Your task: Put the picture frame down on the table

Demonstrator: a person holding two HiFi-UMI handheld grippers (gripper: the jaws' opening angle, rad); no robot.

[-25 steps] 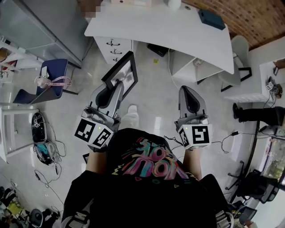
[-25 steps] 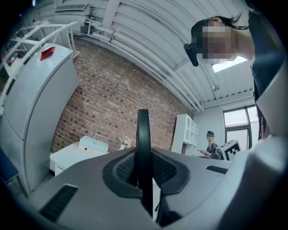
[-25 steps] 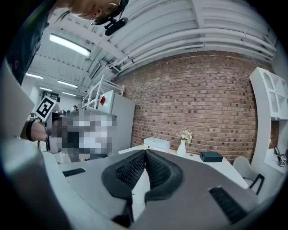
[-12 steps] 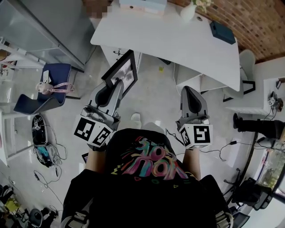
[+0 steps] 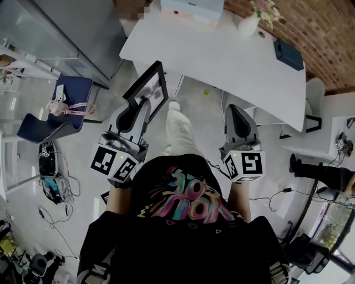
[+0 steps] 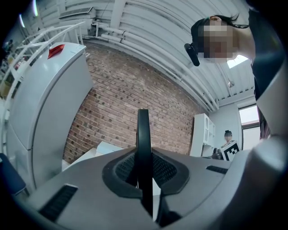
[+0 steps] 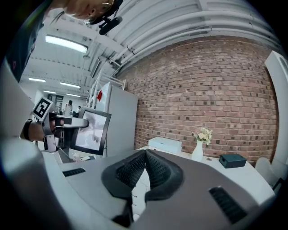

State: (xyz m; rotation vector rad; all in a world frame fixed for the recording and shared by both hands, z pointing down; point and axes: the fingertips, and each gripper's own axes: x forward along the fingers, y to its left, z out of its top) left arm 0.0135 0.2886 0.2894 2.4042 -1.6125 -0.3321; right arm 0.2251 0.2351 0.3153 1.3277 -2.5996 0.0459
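A black picture frame (image 5: 148, 90) with a pale print stands upright in my left gripper (image 5: 142, 105), which is shut on its lower edge. In the left gripper view the frame (image 6: 143, 148) shows edge-on between the jaws. The right gripper view shows the frame (image 7: 93, 130) from its front, at the left. The white table (image 5: 222, 52) lies ahead, and the frame's top is close to its near edge. My right gripper (image 5: 235, 111) is shut with nothing in it, level with the left one and short of the table.
On the table stand a white vase with flowers (image 5: 250, 22), a pale flat box (image 5: 191, 8) and a dark teal box (image 5: 288, 54). A blue chair (image 5: 61, 102) with a pink strap is at the left. Cables (image 5: 52, 188) lie on the floor. A brick wall (image 7: 207, 90) backs the table.
Both grippers have moved forward toward the table with the frame still held. The table now fills more of the head view, and one foot has stepped forward.
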